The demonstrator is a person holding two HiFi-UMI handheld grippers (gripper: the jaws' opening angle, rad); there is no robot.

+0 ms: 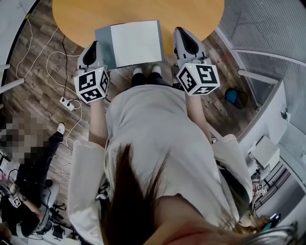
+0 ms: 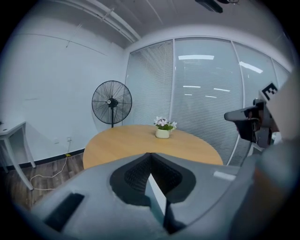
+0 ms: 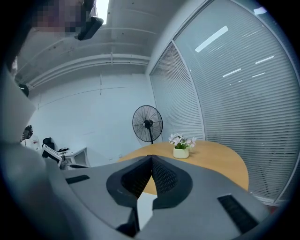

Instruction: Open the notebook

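Both jaws shut: left gripper (image 2: pixel 150 164) seemingly pinches the notebook (image 1: pixel 136 43), right gripper (image 3: pixel 151 163) beside it.

Round wood tbl (image 1: pixel 76 19), notebook (image 1: pixel 136 43) at near edge, sm flower pot (image 2: pixel 162 133)

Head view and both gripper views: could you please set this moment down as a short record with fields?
Notebook: on the round table, near edge; white surface up, grey strip along its left.
Open or not: unclear.
Left gripper: jaws together, nothing between them, left of the notebook.
Right gripper: jaws together, empty, right of the notebook.
Background: flower pot on the table, fan behind it.
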